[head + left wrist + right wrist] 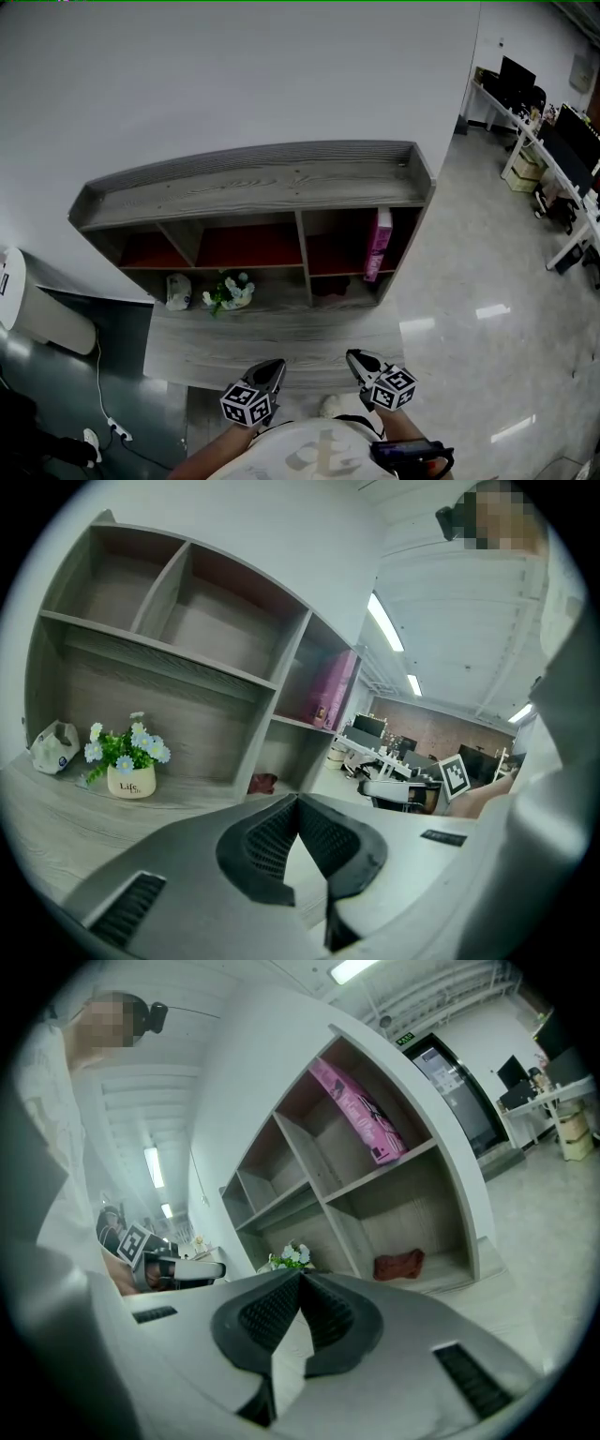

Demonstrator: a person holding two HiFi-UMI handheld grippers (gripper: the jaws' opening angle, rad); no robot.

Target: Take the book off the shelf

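Note:
A pink book (379, 245) leans upright in the top right compartment of the grey wooden shelf unit (253, 184); it also shows as the pink book (361, 1113) in the right gripper view and the pink book (335, 688) in the left gripper view. My left gripper (273, 367) and right gripper (357, 357) hang close to my body, well short of the shelf. Both are shut with nothing between the jaws: left gripper (297, 802), right gripper (301, 1276).
A small pot of flowers (228, 292) and a white cap (178, 291) sit in the lower left compartment. A dark red cloth (398, 1264) lies in the lower right one. A low wooden platform (272, 339) fronts the shelf. Desks with monitors (553, 141) stand at right.

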